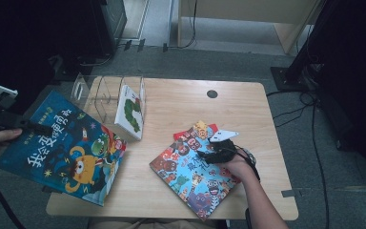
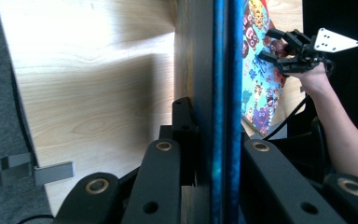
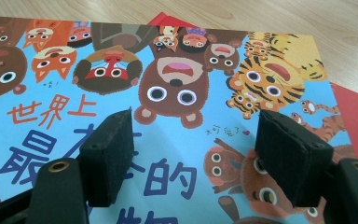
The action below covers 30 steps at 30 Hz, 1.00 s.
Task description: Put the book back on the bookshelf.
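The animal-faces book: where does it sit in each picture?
High view: animal-faces book lower centre-right, under the right gripper.
Left gripper view: upper right, beyond the blue book edge.
Right gripper view: beneath the open jaws, across the middle.
Shared landmark: wooden table.

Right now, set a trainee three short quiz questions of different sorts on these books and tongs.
1. True or false: the left tongs are shut on the blue monster book.
2. Multiple choice: the right tongs are A) open, over the animal-faces book; B) shut on a pen; C) inside the clear rack.
3. Fill in: the white caterpillar book stands in the clear ____.

Key: 1 true, the book's edge is pinched between the jaws, most of it past the table's left edge. 2 A, pads apart with the cover between and below them. 3 rack.
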Available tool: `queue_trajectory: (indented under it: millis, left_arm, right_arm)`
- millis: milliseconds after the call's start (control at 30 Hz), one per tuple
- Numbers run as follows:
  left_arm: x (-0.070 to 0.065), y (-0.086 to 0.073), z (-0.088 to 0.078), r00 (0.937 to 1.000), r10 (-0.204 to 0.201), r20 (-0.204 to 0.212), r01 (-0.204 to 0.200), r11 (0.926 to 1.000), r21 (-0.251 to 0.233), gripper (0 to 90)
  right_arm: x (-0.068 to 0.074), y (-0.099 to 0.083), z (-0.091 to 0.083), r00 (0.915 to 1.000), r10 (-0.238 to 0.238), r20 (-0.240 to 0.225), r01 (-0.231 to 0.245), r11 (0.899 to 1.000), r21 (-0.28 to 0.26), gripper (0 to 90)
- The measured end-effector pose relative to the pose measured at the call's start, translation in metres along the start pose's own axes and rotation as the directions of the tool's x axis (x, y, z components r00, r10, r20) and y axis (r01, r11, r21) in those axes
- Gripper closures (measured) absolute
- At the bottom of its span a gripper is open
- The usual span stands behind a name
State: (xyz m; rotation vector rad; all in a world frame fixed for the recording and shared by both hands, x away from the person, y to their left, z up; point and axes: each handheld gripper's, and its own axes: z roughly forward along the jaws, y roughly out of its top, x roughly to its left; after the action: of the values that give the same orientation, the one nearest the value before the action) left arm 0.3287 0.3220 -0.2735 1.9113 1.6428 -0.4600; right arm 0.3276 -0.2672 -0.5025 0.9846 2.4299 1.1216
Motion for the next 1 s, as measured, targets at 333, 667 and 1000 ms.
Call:
queue_trajectory:
  millis: [333, 667, 1000]
  left_arm:
    - [0.017, 0.006, -0.014, 0.9988, -0.047, -0.014, 0.046, 0.9980, -0.043, 82.8]
    - [0.029, 0.021, -0.025, 0.9964, -0.074, -0.042, 0.071, 0.9945, -0.078, 82.9]
    - [0.033, 0.035, -0.034, 0.9928, -0.096, -0.073, 0.088, 0.9914, -0.097, 82.8]
  right_arm:
    - [0.000, 0.000, 0.000, 1.0000, 0.004, 0.000, -0.004, 1.000, 0.002, 28.6]
    - [0.000, 0.000, 0.000, 1.0000, 0.004, 0.000, -0.004, 1.000, 0.001, 28.8]
    - [0.000, 0.000, 0.000, 1.0000, 0.004, 0.001, -0.004, 1.000, 0.001, 29.3]
